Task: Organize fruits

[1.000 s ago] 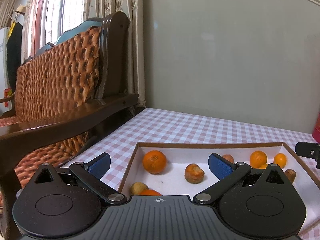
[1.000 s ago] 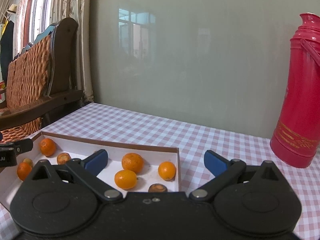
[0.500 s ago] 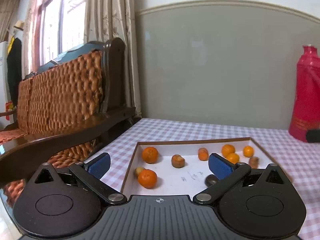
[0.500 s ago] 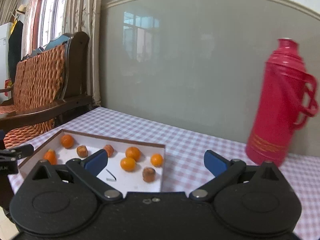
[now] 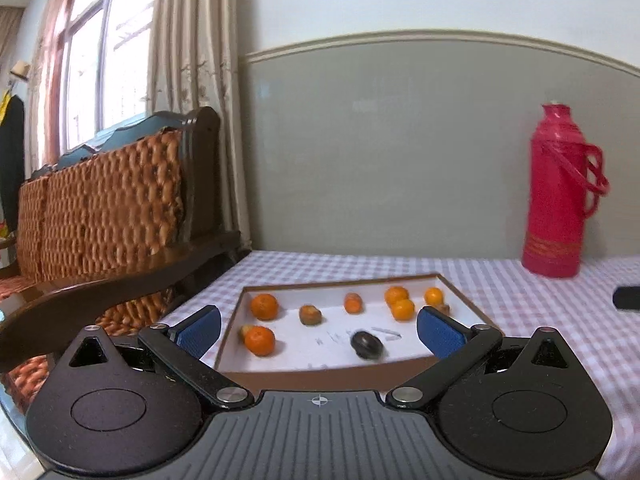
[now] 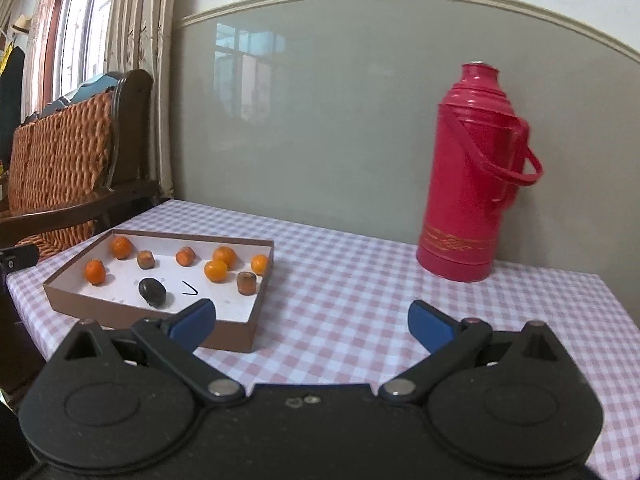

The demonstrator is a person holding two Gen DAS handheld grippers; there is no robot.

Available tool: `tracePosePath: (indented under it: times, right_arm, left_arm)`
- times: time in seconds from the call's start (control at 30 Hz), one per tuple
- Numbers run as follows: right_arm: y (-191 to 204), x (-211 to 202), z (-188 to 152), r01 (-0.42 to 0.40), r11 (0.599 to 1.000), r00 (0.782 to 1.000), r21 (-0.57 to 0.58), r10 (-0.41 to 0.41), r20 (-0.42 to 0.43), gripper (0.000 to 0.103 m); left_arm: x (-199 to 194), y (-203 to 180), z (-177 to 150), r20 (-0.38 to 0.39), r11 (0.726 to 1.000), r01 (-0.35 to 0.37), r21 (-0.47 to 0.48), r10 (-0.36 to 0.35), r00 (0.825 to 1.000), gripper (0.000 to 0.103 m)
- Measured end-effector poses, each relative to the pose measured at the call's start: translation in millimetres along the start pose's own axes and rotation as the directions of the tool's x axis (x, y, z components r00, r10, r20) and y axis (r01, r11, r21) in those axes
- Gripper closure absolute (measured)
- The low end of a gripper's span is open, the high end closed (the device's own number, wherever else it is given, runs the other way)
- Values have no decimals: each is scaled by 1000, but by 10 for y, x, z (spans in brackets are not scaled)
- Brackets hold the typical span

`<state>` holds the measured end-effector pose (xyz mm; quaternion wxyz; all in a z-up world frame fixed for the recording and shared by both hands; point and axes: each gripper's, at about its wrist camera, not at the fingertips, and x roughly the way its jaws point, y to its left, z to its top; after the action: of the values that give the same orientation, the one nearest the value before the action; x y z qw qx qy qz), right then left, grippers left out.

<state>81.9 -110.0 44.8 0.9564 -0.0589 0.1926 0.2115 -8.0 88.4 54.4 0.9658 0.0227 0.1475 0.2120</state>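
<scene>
A shallow brown box with a white floor [image 5: 336,376] [image 6: 256,312] sits on the checked table. It holds several small oranges [image 5: 260,340] [image 6: 216,271], some brownish spoiled fruits [image 5: 310,314] [image 6: 246,282] and one black fruit [image 5: 366,345] [image 6: 152,291]. My left gripper [image 5: 318,330] is open and empty, held back just in front of the box's near wall. My right gripper [image 6: 311,322] is open and empty, over the table to the right of the box.
A red thermos flask [image 5: 560,196] [image 6: 472,176] stands at the back right near the grey wall. A wooden wicker sofa [image 5: 100,216] [image 6: 60,168] stands off the table's left edge. The pink checked tablecloth [image 6: 360,280] covers the table.
Both grippers have pulled back and up from the box. The box and fruits now look smaller and farther, and the thermos has come into the left wrist view.
</scene>
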Motion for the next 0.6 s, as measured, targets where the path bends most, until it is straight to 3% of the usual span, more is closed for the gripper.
tracePosePath:
  times: [0.13, 0.37, 0.6]
  right_arm:
    - [27, -84, -100, 14, 1000, 1000, 14, -14, 7, 6]
    - [47, -70, -151, 74, 997, 997, 16, -74, 10, 6]
    - [50, -46, -162, 64, 997, 998, 32, -64, 5, 6]
  left_arm:
    - [-79, -10, -99, 2, 1000, 12, -4, -12, 1000, 0]
    - [-74, 115, -227, 23, 995, 7, -98, -5, 1000, 0]
    - [-98, 114, -243, 37, 997, 16, -78, -13, 999, 0]
